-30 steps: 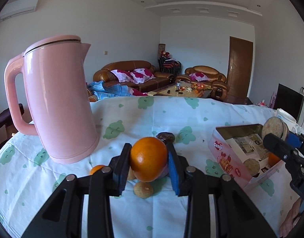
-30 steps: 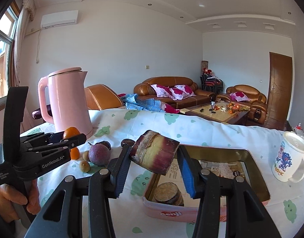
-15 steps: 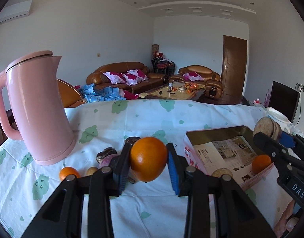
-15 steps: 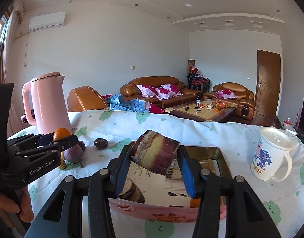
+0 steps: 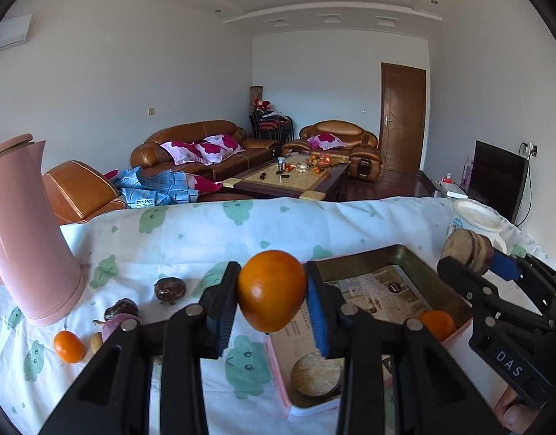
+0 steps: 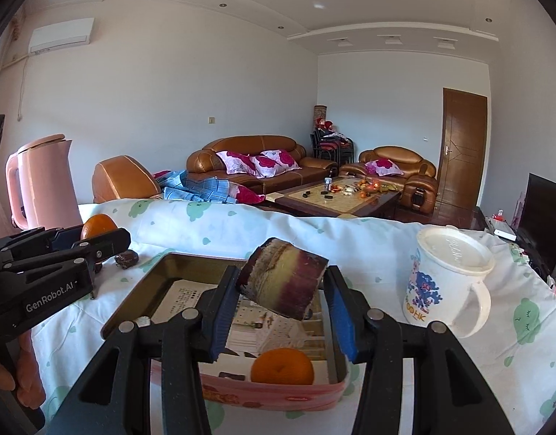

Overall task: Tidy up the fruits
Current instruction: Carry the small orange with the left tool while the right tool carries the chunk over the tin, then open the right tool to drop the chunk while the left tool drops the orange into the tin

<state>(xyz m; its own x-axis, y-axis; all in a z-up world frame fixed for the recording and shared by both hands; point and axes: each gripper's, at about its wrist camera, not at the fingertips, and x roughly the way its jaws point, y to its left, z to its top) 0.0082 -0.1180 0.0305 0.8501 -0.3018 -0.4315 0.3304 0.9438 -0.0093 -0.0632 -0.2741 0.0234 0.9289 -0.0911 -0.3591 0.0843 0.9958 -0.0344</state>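
My left gripper is shut on an orange and holds it above the near left corner of the pink tin box. My right gripper is shut on a purple sugarcane piece above the same box. The box holds an orange and a cut sugarcane piece. Loose on the cloth left of the box lie a small orange, a wrinkled passion fruit, a purple fruit and a small yellow fruit.
A pink kettle stands at the left of the table. A white lidded mug stands right of the box. The table carries a white cloth with green prints. Behind are sofas and a coffee table.
Both grippers have moved right with their loads. The left one, with the orange, has gone from over the loose fruits to the box's corner. The right one now hangs over the box's middle.
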